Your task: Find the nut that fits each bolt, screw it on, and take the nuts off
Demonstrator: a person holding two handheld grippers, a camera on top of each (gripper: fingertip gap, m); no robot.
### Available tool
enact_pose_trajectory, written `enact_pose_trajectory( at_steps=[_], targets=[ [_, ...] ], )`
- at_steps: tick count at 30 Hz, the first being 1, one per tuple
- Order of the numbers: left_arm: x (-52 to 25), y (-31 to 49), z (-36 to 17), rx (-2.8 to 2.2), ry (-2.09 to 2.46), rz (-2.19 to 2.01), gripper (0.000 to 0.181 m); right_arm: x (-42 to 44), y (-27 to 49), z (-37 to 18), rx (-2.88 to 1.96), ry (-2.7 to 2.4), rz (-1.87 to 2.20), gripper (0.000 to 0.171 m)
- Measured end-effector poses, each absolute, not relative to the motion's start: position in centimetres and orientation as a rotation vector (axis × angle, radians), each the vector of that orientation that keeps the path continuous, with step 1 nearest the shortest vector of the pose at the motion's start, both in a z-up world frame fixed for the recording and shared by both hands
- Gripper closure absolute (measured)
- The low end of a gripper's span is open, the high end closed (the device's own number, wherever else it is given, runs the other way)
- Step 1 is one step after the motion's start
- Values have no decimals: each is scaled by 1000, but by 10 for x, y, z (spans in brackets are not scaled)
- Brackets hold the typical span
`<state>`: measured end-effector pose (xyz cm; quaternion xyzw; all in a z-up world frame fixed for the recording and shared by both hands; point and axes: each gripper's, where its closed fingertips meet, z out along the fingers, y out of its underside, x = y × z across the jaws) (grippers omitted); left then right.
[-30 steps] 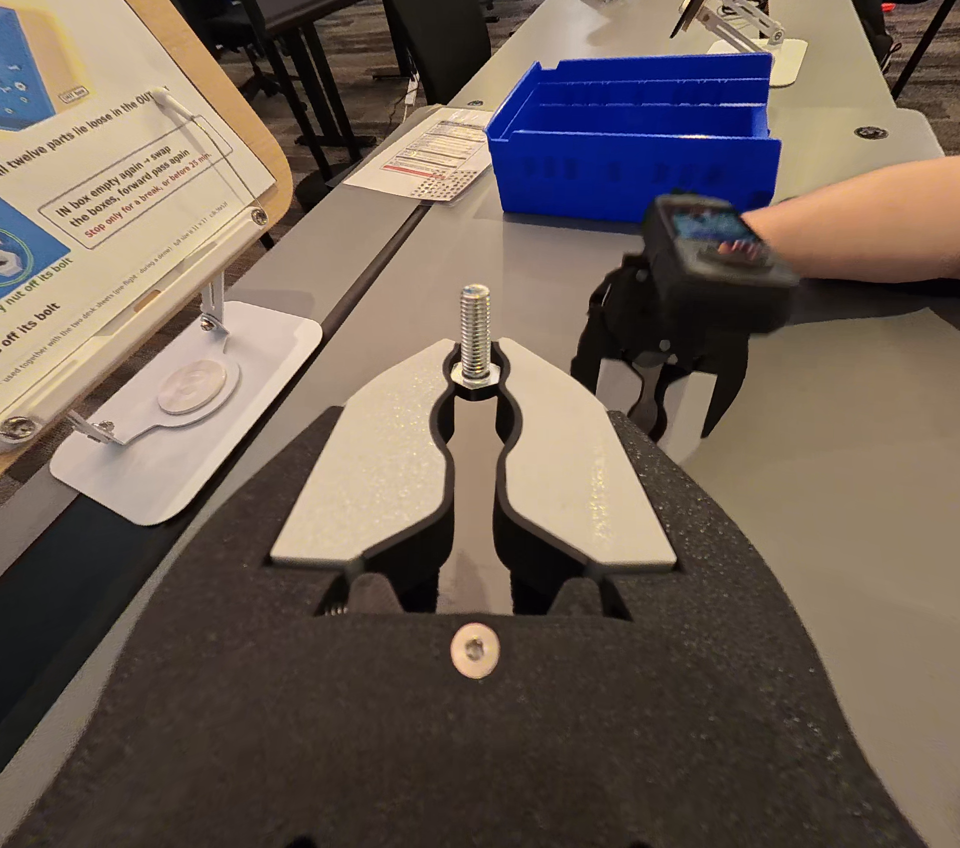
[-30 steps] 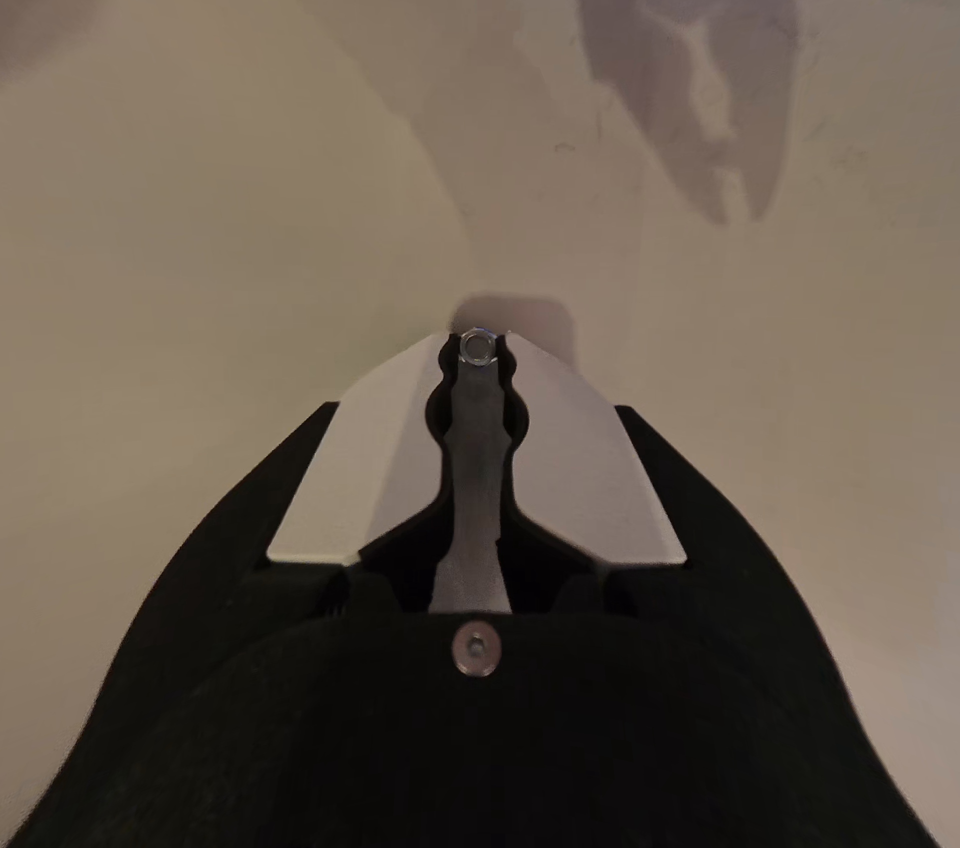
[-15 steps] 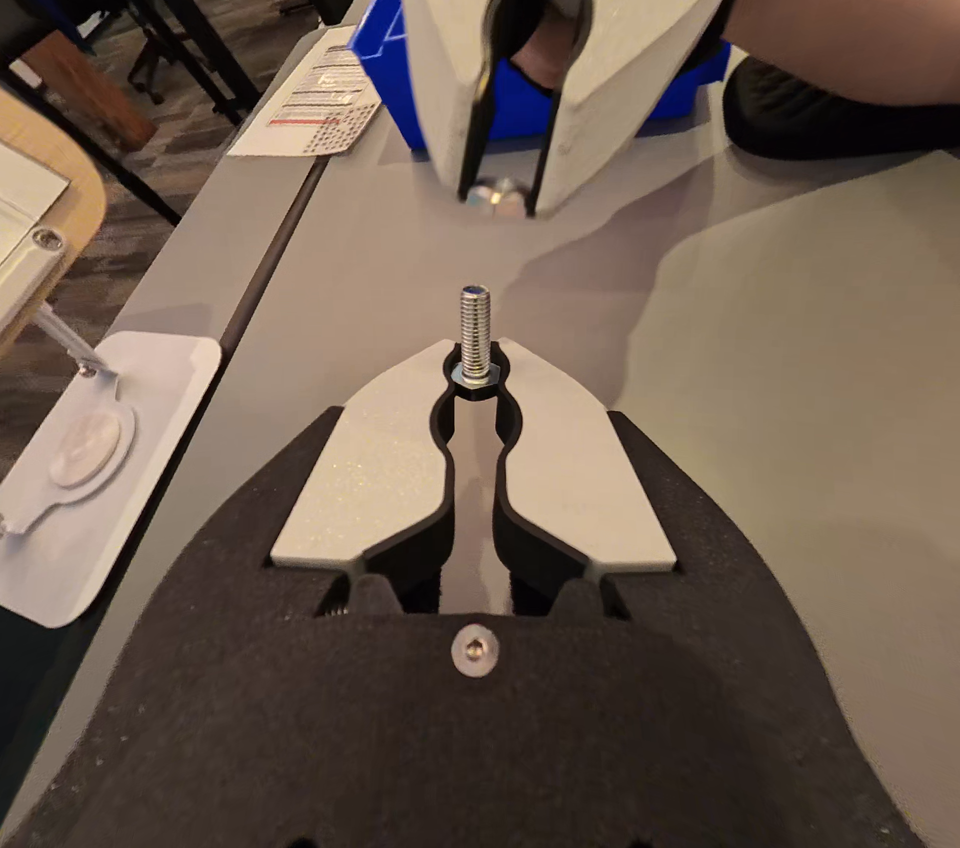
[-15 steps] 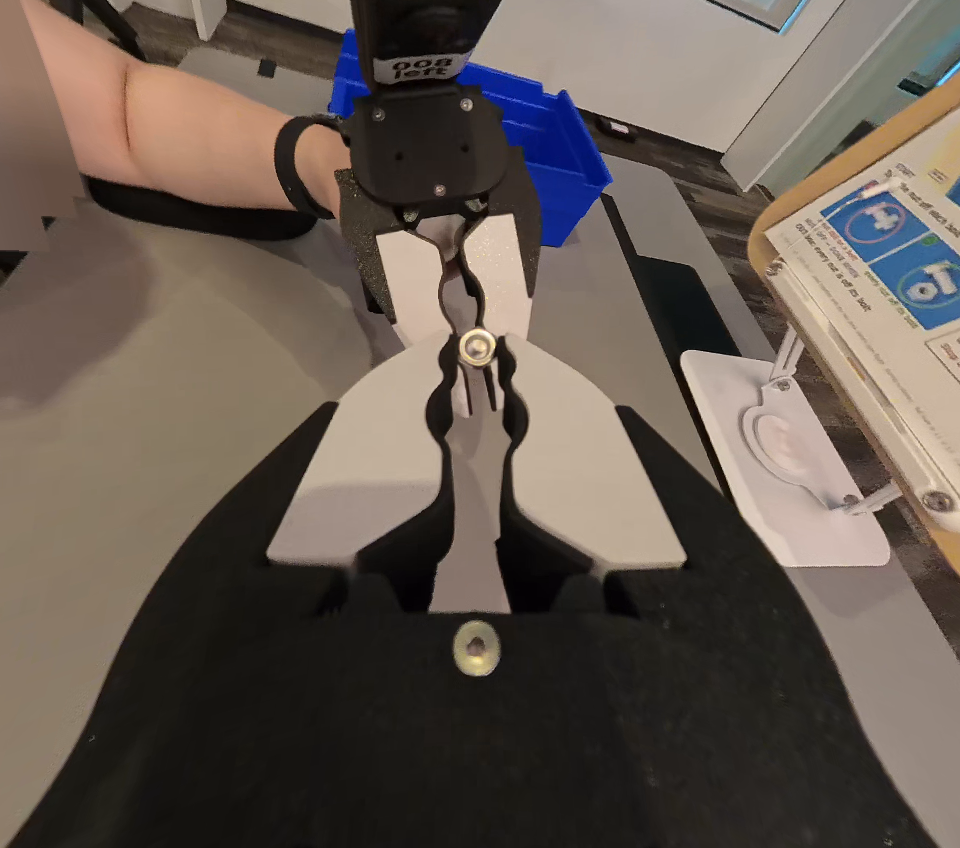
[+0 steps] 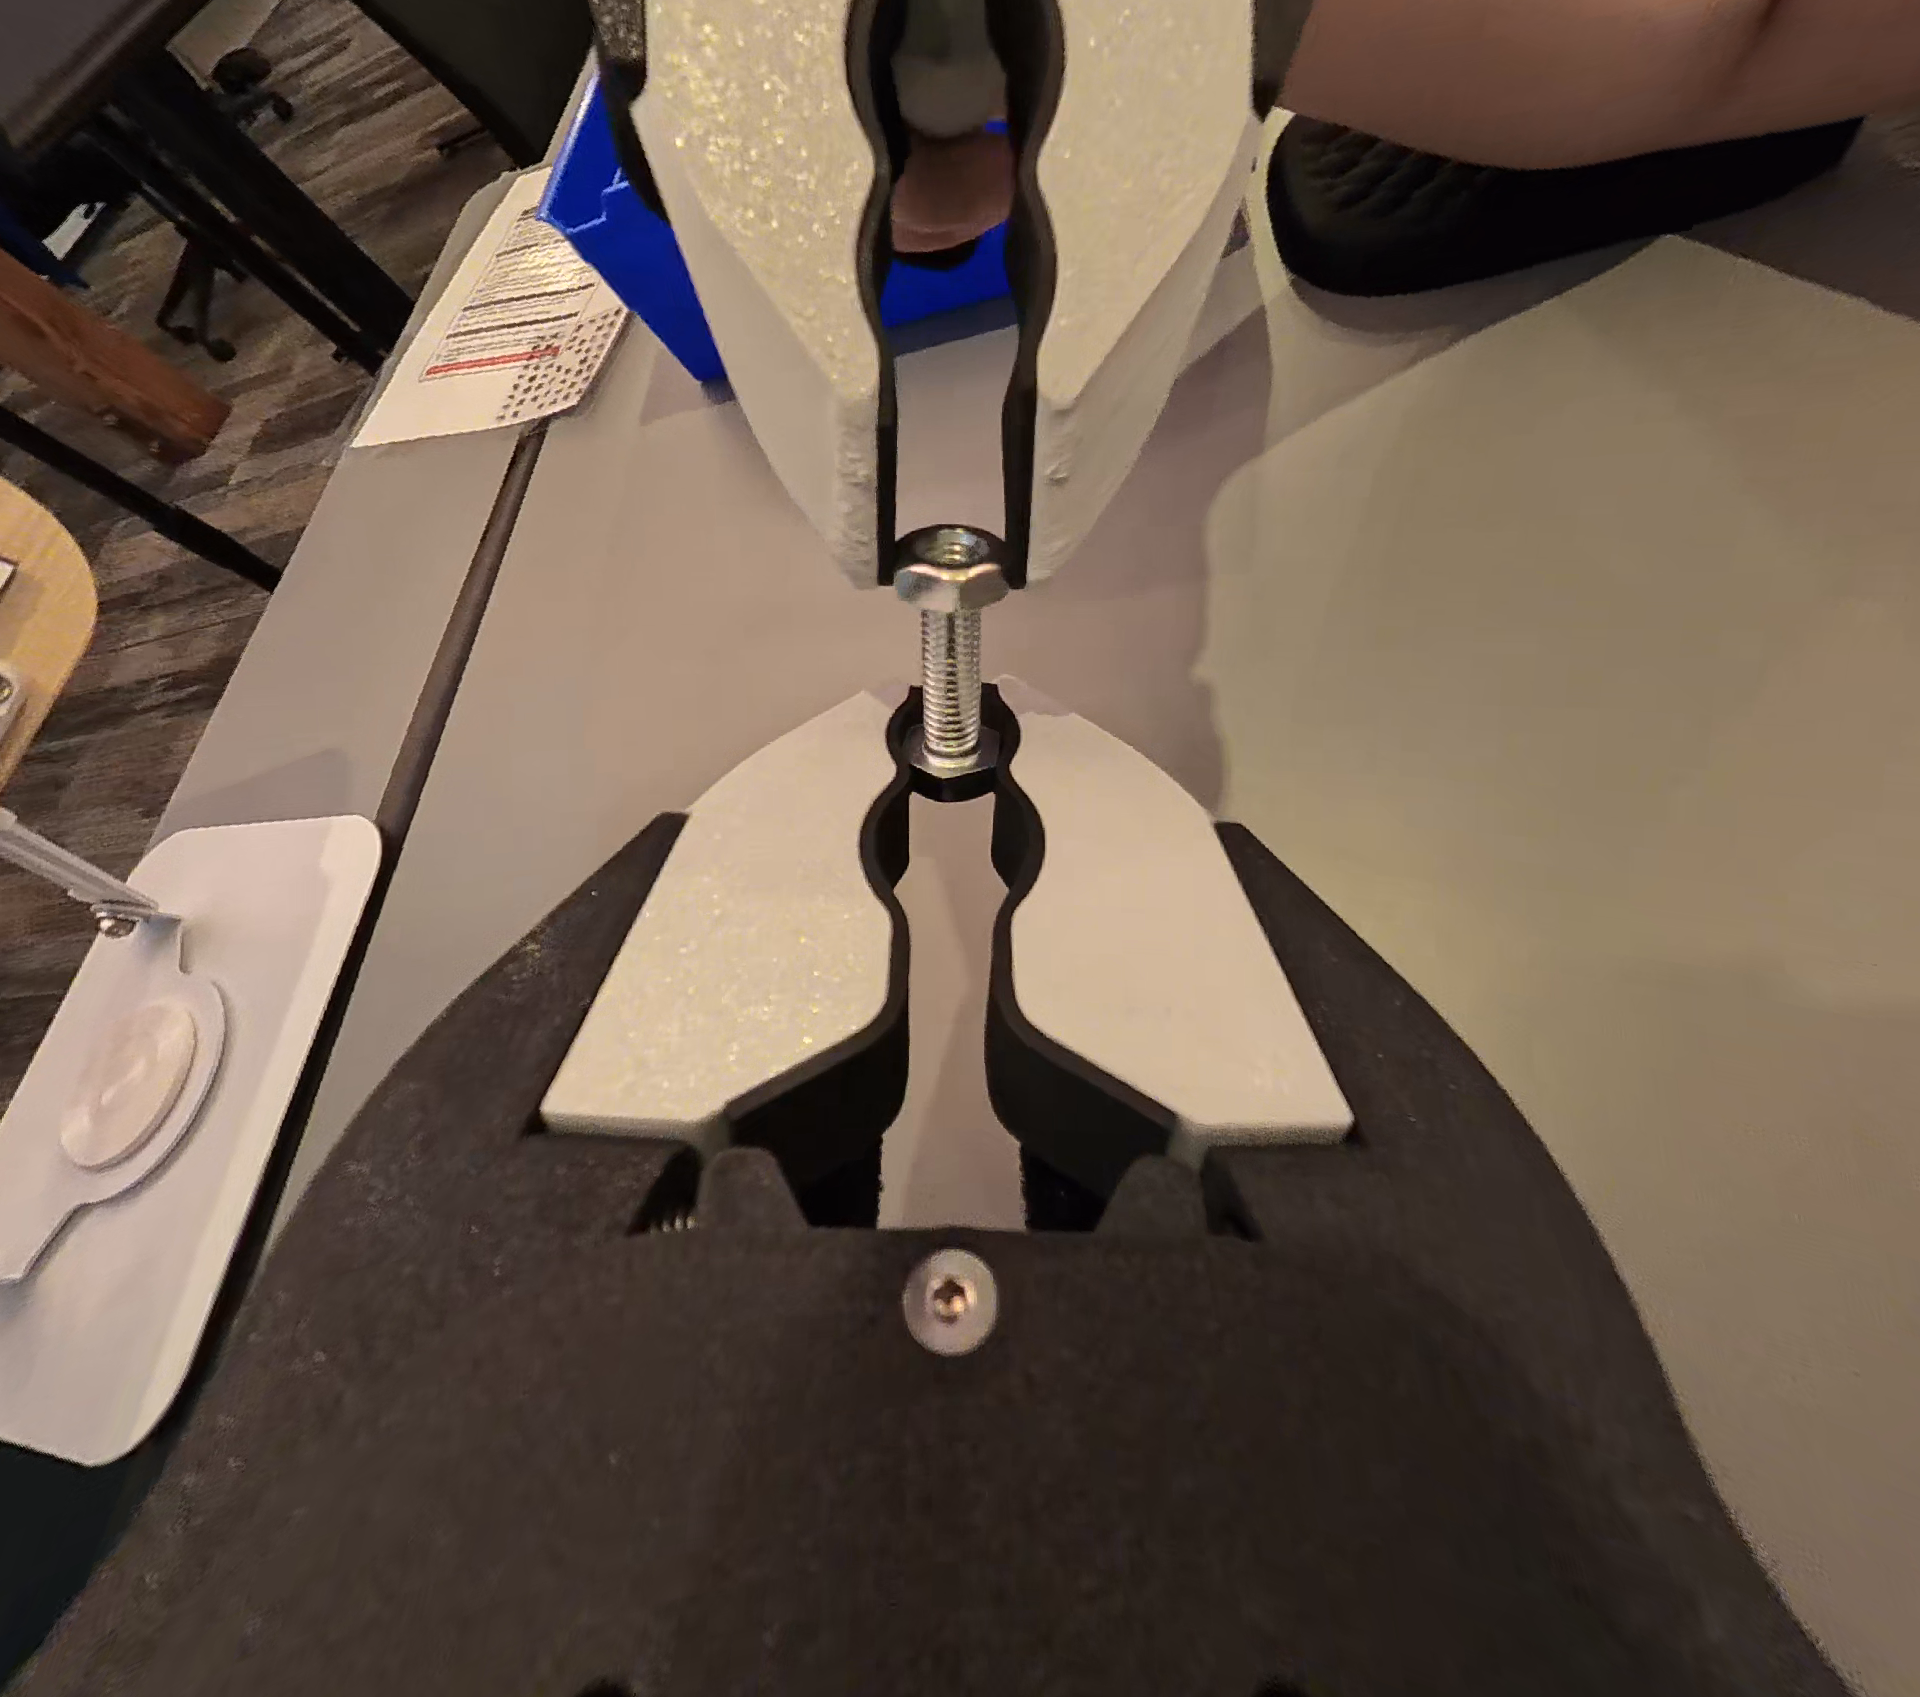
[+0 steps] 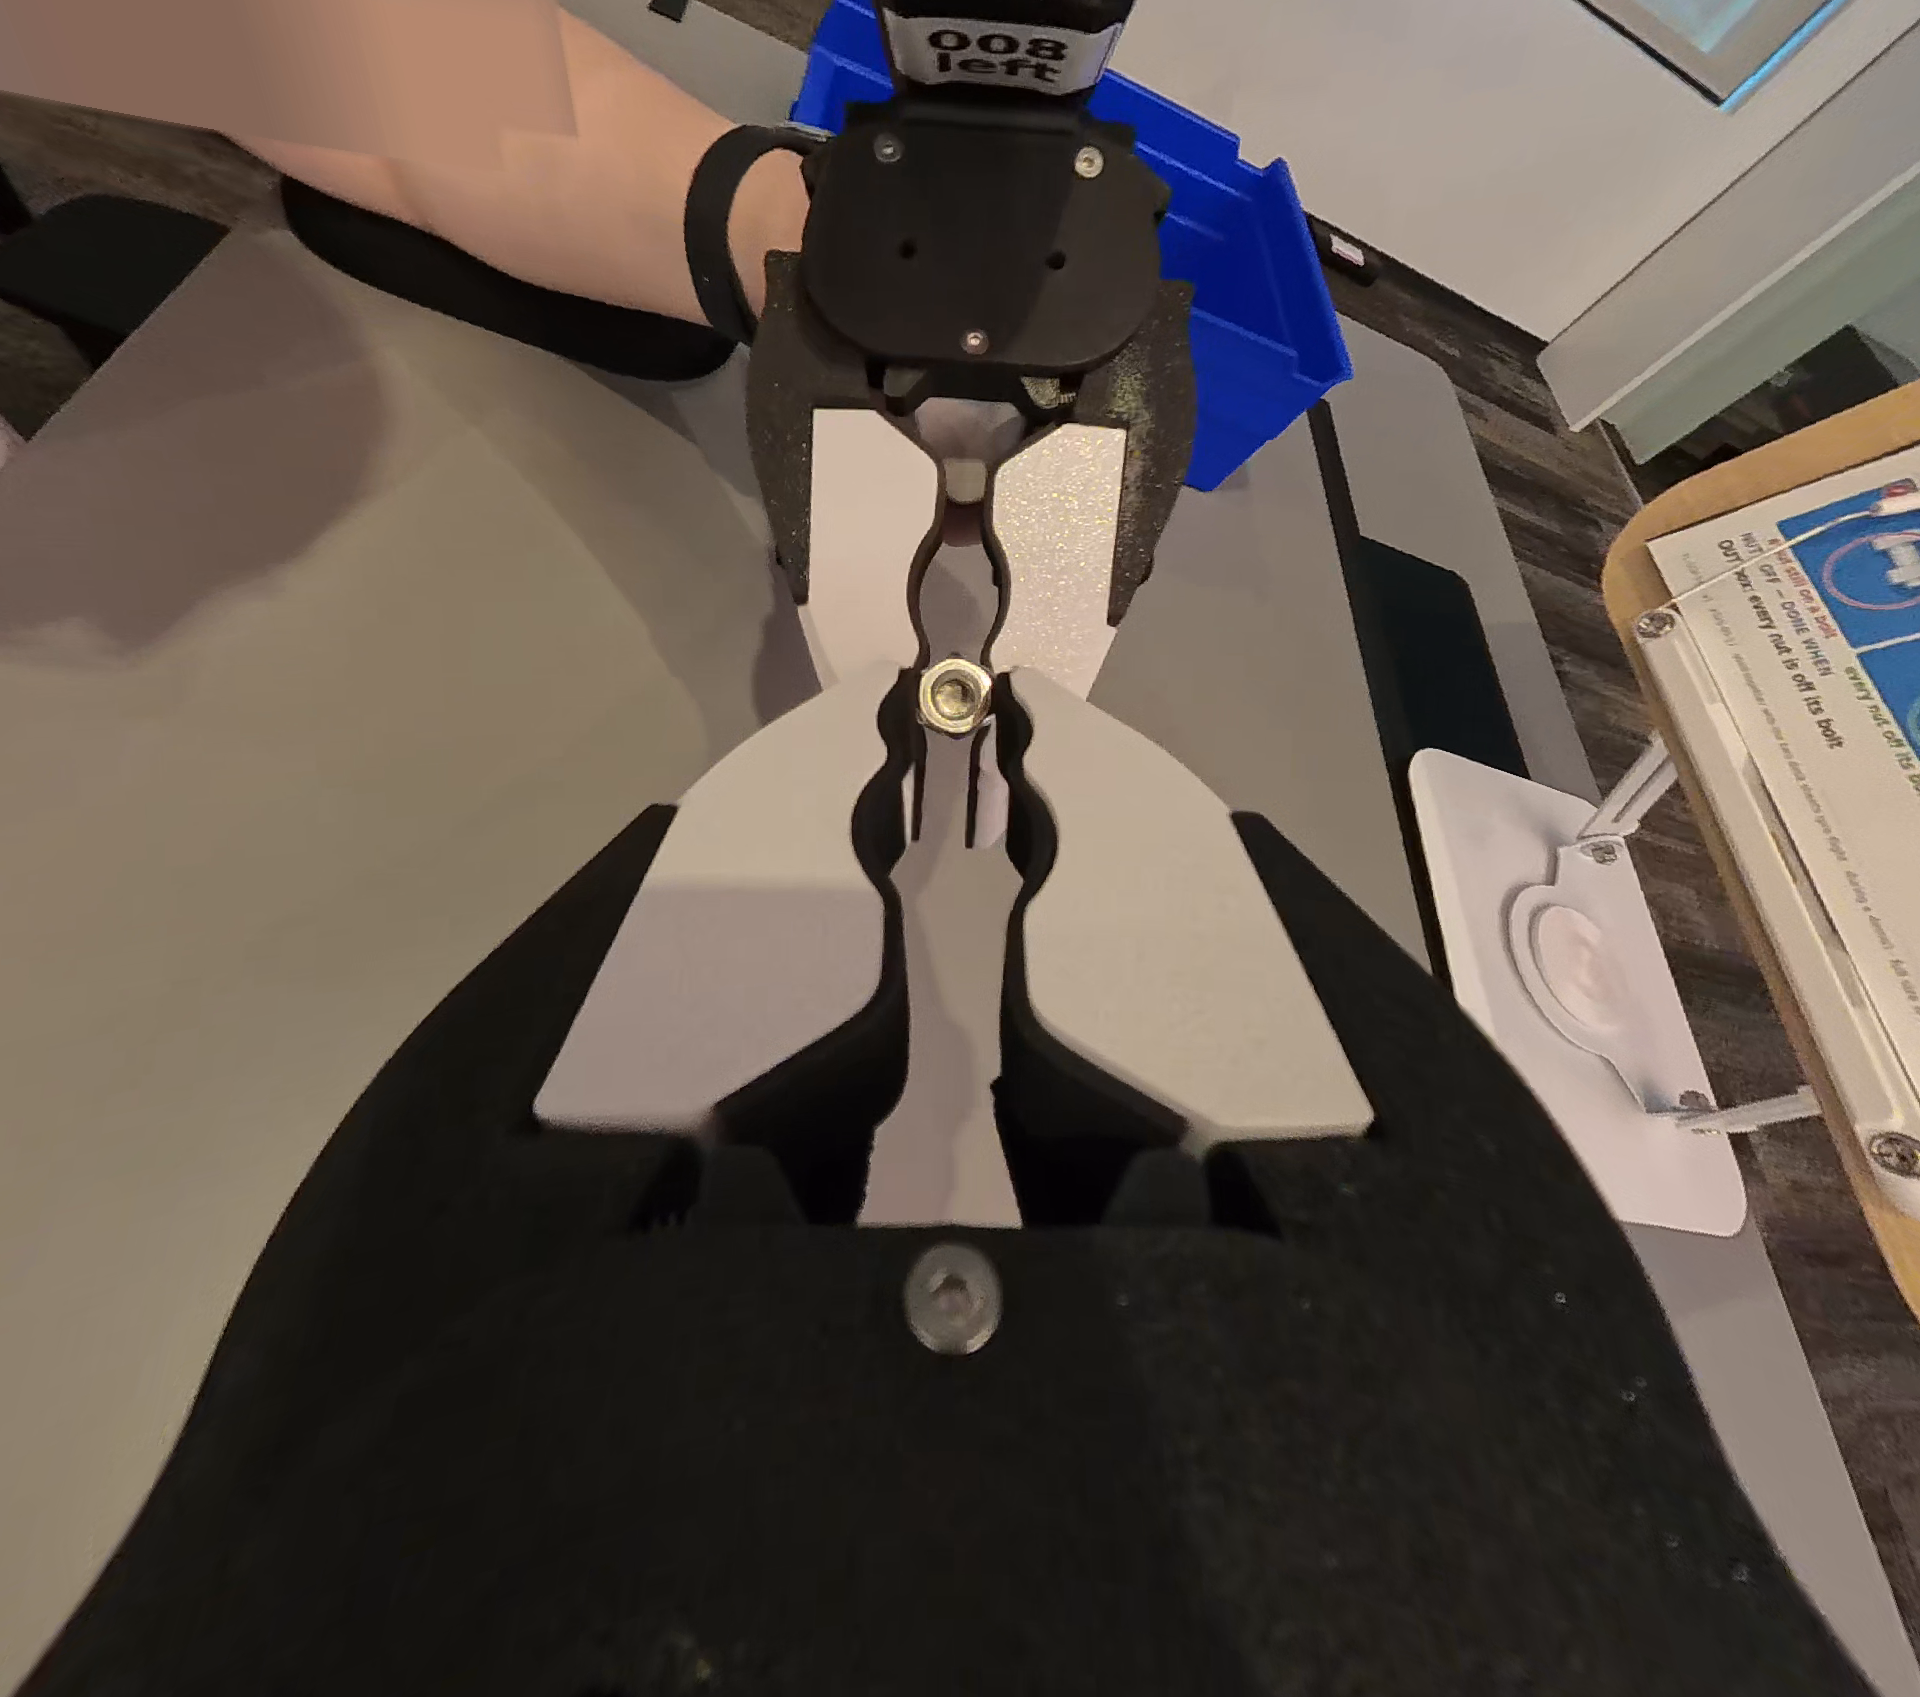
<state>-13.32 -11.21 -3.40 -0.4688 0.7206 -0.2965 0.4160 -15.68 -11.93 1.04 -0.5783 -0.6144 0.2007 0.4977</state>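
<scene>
Steel hex nut (image 5: 950,567) pinched by right gripper (image 5: 952,551) atop threaded bolt (image 5: 948,689); left gripper (image 5: 950,748) clamps bolt head.

— Where is there room to pass?
— On the bare grey table (image 5: 1558,712) to the right.
— What blocks the way?
— Far off, the blue bin (image 5: 613,234); left, the white stand base (image 5: 208,972) and printed sheet (image 5: 509,338).

The bolt (image 5: 948,683) and nut (image 5: 950,569) are shiny silver. Both grippers have speckled white fingers (image 5: 748,951) on grainy black bodies. The table (image 5: 1558,608) is plain grey, the bin (image 6: 1236,317) bright blue, and the floor (image 5: 312,120) wood-grain brown.
</scene>
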Motion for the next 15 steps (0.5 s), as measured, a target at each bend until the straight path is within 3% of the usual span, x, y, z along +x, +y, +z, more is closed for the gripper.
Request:
enact_pose_trajectory(
  at_steps=[15],
  targets=[
    [-138, -151, -39, -1063, 1974, -920, 172, -168, -151, 7, -1314, -1678, 431, 157]
  ],
)
